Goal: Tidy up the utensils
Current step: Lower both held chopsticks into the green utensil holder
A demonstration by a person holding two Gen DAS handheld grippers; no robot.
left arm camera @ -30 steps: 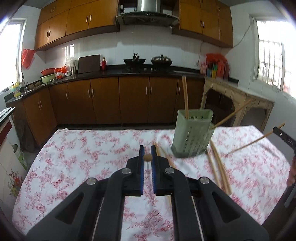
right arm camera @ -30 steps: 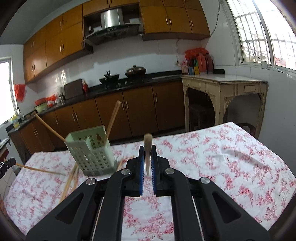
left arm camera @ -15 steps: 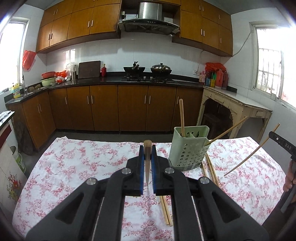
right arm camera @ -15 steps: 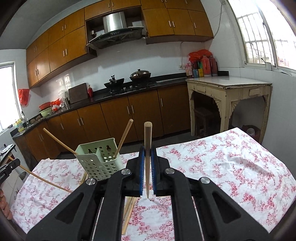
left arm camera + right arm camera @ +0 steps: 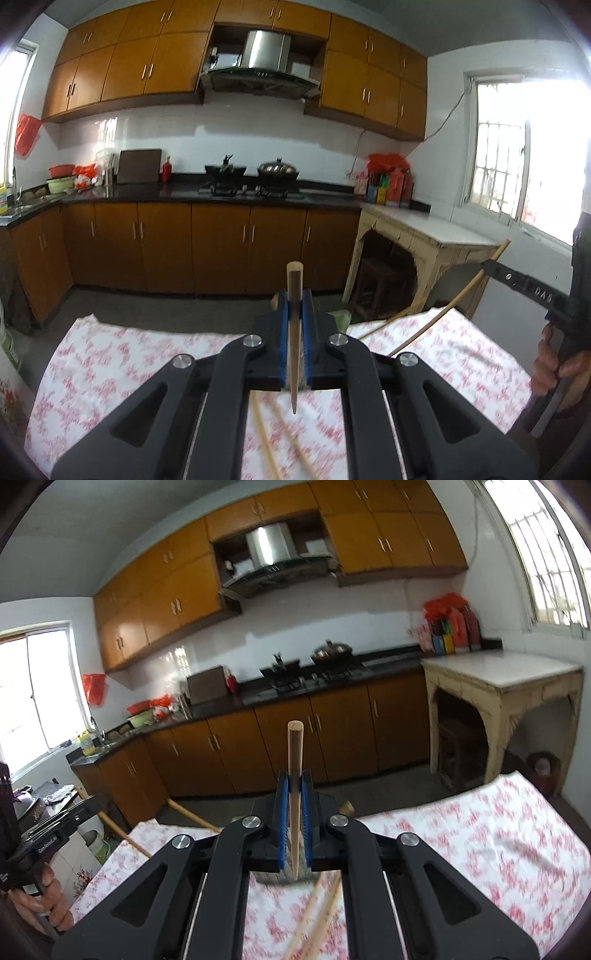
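My left gripper [image 5: 294, 306] is shut on a wooden chopstick [image 5: 294, 332] that stands upright between the blue pads, above the flowered tablecloth [image 5: 110, 362]. My right gripper [image 5: 294, 786] is shut on another upright chopstick [image 5: 294, 797]. The green utensil holder [image 5: 341, 317] is almost hidden behind the left gripper; only a corner shows. Loose chopsticks lie on the cloth below the left gripper [image 5: 291, 446] and below the right gripper [image 5: 317, 912]. In the left wrist view the right gripper [image 5: 491, 264] holds its chopstick [image 5: 443, 306] at the right.
A cream side table [image 5: 424, 236] stands past the table's far right corner. Kitchen cabinets and a counter [image 5: 207, 192] with a stove run along the back wall. In the right wrist view the hand with the other gripper [image 5: 44, 849] is at the left edge.
Both grippers have lifted and tilted up with their chopsticks. The green holder, in plain sight before, is now mostly hidden behind the fingers.
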